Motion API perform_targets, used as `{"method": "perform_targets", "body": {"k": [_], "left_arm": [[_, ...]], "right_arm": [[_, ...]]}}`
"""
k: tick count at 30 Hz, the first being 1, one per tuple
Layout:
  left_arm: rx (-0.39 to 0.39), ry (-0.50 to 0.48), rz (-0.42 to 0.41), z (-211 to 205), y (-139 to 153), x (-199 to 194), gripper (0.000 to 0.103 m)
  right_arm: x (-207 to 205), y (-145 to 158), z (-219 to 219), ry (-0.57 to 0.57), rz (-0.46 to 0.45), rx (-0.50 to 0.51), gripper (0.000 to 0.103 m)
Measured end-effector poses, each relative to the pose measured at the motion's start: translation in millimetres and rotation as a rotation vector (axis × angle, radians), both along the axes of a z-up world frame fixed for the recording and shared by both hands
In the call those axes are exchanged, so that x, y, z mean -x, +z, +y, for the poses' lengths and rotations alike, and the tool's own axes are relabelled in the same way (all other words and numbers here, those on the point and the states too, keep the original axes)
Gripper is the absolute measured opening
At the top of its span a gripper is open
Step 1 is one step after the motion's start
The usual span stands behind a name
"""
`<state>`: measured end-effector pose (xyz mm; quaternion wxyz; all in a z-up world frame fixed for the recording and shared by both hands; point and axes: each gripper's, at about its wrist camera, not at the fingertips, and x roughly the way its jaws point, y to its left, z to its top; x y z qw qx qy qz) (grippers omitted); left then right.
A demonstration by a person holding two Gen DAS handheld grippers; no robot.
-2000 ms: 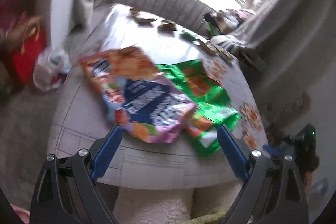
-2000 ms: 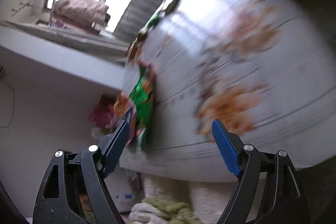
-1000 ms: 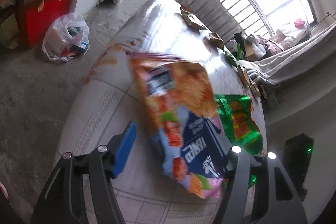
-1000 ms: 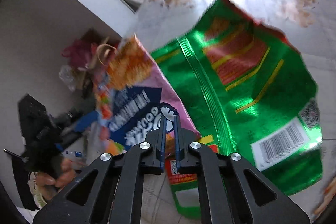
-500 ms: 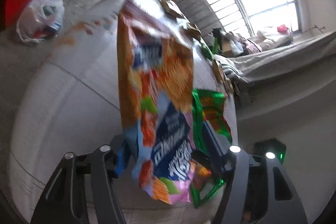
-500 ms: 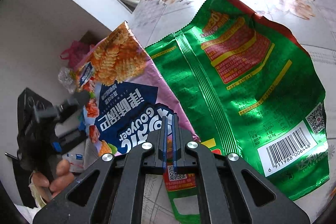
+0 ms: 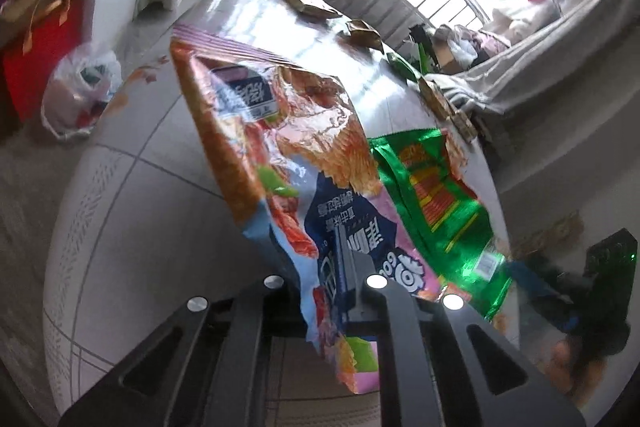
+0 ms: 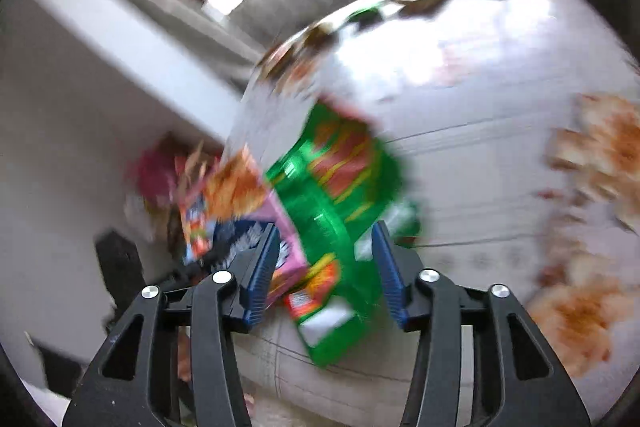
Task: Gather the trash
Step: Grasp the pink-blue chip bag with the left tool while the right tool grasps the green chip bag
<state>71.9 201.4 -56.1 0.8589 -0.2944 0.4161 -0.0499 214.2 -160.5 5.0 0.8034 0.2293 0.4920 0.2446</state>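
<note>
A pink, orange and blue snack bag [image 7: 280, 131] stands lifted off the white table [image 7: 140, 227]. My left gripper [image 7: 340, 247] has its jaws closing on the bag's lower edge, and the pads press on the foil. Just to the right, a green snack bag [image 7: 432, 187] lies flat on the table. The right wrist view is blurred. In it my right gripper [image 8: 324, 259] has its jaws opening, blue pads apart and nothing gripped. The green bag [image 8: 340, 179] lies on the table beyond that gap, with the lifted snack bag [image 8: 236, 195] to its left.
Several small brown and green wrappers [image 7: 312, 3] lie at the table's far end by the window railing. A clear plastic bag [image 7: 80, 95] and a red carrier bag [image 7: 36, 39] sit on the floor at left. Orange-brown patches [image 8: 600, 147] mark the tabletop.
My left jaws have closed onto the snack bag. My right gripper, earlier shut on that bag's edge, has let go, opened and pulled back from the bags.
</note>
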Motion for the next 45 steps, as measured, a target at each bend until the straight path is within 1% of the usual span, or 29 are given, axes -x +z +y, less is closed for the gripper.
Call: {"method": "perform_targets", "body": {"k": [1,2,3,4,5,7,10,15,18,21,22,24,25,27,31,33,36,40,45], "left_arm": [[-0.006,-0.005,0.003,-2,-1,-2,0.009],[-0.014,-0.009,0.005,-2,-2,-1,0.009],[-0.024,-0.015,0.005,-3,-2,-2,0.009],[-0.030,-0.018,0.006,-3,-3,-3,0.009],[-0.032,-0.020,0.009,-4,-3,-3,0.009],[-0.035,-0.022,0.011,-1,-5,-3,0.009],[-0.046,-0.022,0.013,-1,-6,-3,0.009],[-0.050,-0.018,0.026,-2,-8,-2,0.009],[-0.055,-0.016,0.023,-3,-7,-3,0.009],[-0.062,-0.018,0.026,-4,-8,-3,0.009],[-0.064,-0.018,0.026,-4,-7,-3,0.009],[-0.069,-0.021,0.028,-5,-7,-3,0.009],[-0.073,-0.022,0.029,-6,-6,-4,0.009],[-0.077,-0.023,0.030,-8,-6,-3,0.009],[-0.083,-0.021,0.032,-9,-5,-4,0.009],[-0.085,-0.019,0.030,-11,-4,-4,0.009],[-0.085,-0.025,0.022,-12,-1,-2,0.009],[-0.080,-0.041,0.008,-15,5,-2,0.009],[-0.027,-0.067,-0.008,-20,12,-6,0.006]], "right_arm": [[1,-1,-17,-0.042,0.013,-0.031,0.048],[2,-4,-30,-0.073,0.028,-0.059,0.052],[2,-8,-39,-0.093,0.046,-0.073,0.052],[3,-16,-47,-0.110,0.085,-0.097,0.052],[3,-21,-50,-0.113,0.107,-0.119,0.052],[10,-38,-50,-0.096,0.177,-0.213,0.053],[14,-48,-31,-0.050,0.219,-0.264,0.054],[12,-51,-9,0.017,0.253,-0.294,0.055],[11,-49,-10,0.022,0.257,-0.309,0.055],[9,-53,-6,0.021,0.254,-0.289,0.055],[7,-55,-3,0.021,0.256,-0.282,0.053],[2,-63,1,0.016,0.267,-0.285,0.040],[-1,-67,3,0.017,0.271,-0.292,0.037],[-4,-70,5,0.008,0.270,-0.288,0.027],[-11,-72,8,-0.014,0.272,-0.303,0.020],[-11,-75,9,-0.026,0.280,-0.310,0.014],[-10,-81,3,-0.041,0.292,-0.346,0.009],[-7,-84,-7,-0.066,0.299,-0.394,0.007],[-1,-80,-20,-0.102,0.275,-0.413,0.005]]}}
